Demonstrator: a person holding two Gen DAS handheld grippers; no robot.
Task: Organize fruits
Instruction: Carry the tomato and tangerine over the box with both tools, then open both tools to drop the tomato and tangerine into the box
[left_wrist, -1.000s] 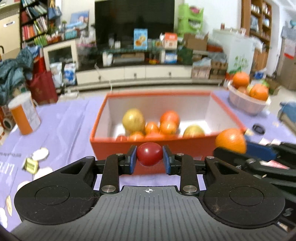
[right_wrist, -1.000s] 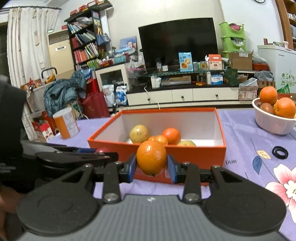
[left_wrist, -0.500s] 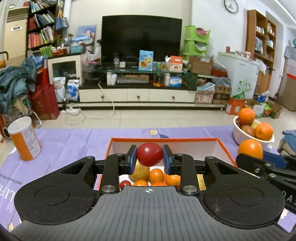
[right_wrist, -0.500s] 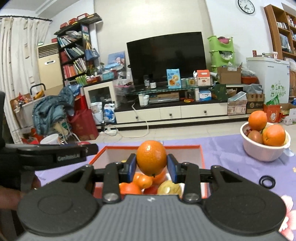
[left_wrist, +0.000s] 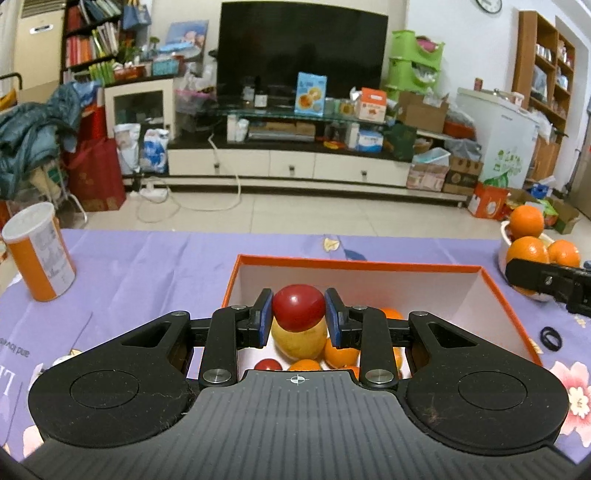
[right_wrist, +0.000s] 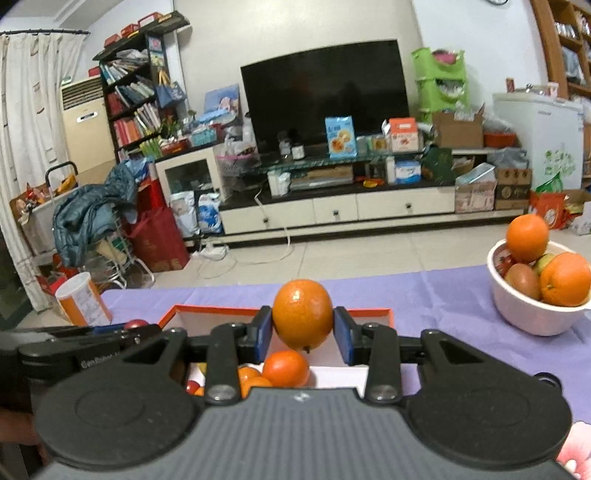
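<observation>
My left gripper (left_wrist: 298, 312) is shut on a small red fruit (left_wrist: 298, 307), held above the inside of the orange box (left_wrist: 354, 265). Below it lie a yellow fruit (left_wrist: 301, 341), several small oranges (left_wrist: 340, 354) and another red fruit (left_wrist: 268, 364). My right gripper (right_wrist: 303, 326) is shut on an orange (right_wrist: 303, 313) above the same orange box (right_wrist: 373, 312), with small oranges (right_wrist: 285, 367) beneath. The left gripper's arm (right_wrist: 74, 354) shows at the left in the right wrist view, and the right gripper's finger (left_wrist: 546, 282) at the right edge in the left wrist view.
A white bowl (right_wrist: 532, 314) of oranges and other fruit stands to the right on the purple flowered cloth (left_wrist: 147, 266). An orange-and-white canister (left_wrist: 37, 254) stands at the left. A black ring (left_wrist: 550, 336) lies right of the box. Floor and a TV cabinet lie beyond the table's far edge.
Both grippers have moved forward and a little up, from in front of the box's near wall to above its inside. Each keeps its fruit.
</observation>
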